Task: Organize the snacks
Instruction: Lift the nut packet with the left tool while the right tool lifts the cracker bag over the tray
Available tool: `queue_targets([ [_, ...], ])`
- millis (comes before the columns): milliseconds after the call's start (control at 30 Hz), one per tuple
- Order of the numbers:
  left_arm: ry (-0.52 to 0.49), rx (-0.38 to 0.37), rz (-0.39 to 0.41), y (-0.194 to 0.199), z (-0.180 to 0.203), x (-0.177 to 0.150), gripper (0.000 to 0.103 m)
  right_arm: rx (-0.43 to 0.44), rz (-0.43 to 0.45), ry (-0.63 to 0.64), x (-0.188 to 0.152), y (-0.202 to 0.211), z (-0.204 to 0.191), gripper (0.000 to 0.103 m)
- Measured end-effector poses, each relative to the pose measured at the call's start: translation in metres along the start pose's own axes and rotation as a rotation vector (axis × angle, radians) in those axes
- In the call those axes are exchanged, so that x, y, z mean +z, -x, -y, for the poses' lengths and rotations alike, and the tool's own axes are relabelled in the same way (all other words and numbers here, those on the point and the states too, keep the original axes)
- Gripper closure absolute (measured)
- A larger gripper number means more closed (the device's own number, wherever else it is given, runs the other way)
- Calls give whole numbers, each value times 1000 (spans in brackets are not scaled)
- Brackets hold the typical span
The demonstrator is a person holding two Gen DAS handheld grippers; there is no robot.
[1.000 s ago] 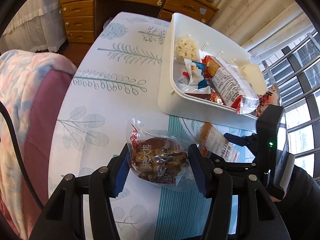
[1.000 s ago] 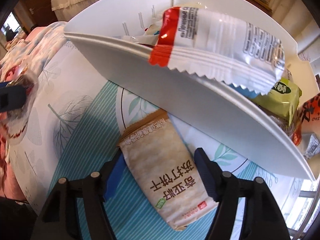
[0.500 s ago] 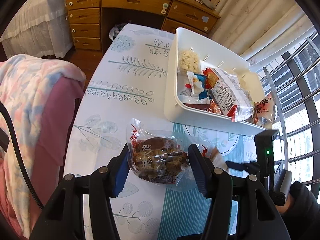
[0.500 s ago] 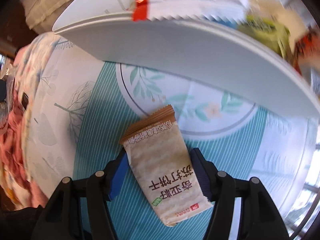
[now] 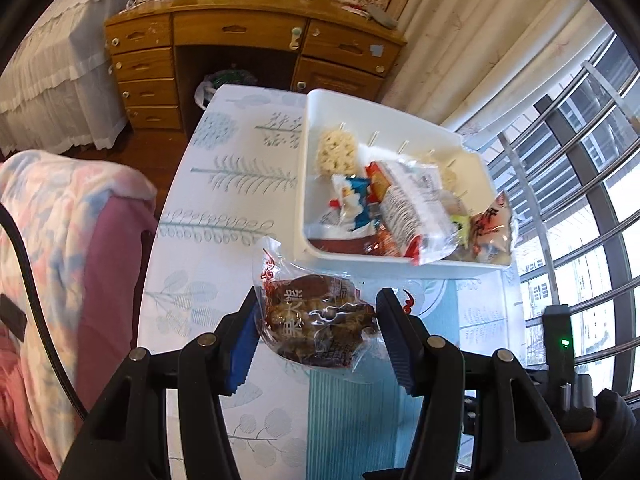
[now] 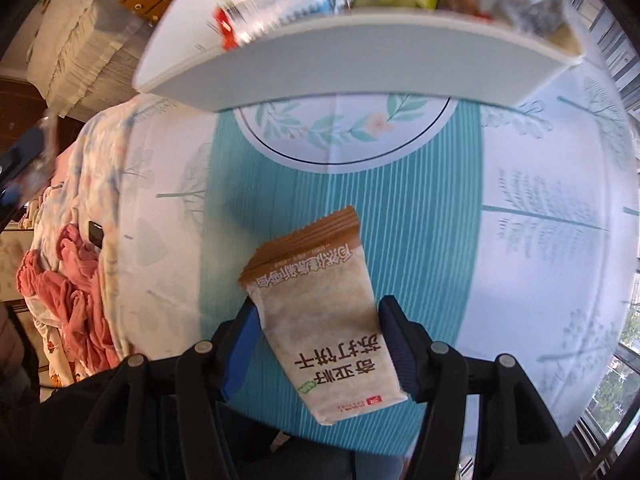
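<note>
The left gripper is partly closed, its two blue pads pinching one clear bag of dark brown snacks raised above the desk, in front of the one white tray. The right gripper has just been closing its jaws, and they now clamp one beige cracker packet by its sides above the teal stripes of the desk cloth, short of the tray wall. The tray sits on the desk near the window and holds a heap of at least six wrapped snacks; the far ones are too blurred to count
</note>
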State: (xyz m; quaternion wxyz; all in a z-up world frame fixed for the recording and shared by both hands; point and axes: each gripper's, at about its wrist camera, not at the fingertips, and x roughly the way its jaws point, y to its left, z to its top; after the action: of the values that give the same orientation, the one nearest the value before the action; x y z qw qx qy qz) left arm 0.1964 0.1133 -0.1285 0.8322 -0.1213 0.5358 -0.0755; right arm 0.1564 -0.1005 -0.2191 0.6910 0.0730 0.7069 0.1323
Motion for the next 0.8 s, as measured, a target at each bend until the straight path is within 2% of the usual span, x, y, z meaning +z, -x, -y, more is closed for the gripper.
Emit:
queue_targets([
  [167,-42,-28,30,15,13,24,48,41,66,49,0,47,-17,43],
  [400,-118,-55,72,18,31,60,48,50,198,67,34,100,-28,43],
  [600,-92,-96,93,-7,34,87,48,23,289,40,73,110,-30,43],
  [800,-75,-107,103,-43,33,101,47,-22,369,10,111,103,-15,43],
])
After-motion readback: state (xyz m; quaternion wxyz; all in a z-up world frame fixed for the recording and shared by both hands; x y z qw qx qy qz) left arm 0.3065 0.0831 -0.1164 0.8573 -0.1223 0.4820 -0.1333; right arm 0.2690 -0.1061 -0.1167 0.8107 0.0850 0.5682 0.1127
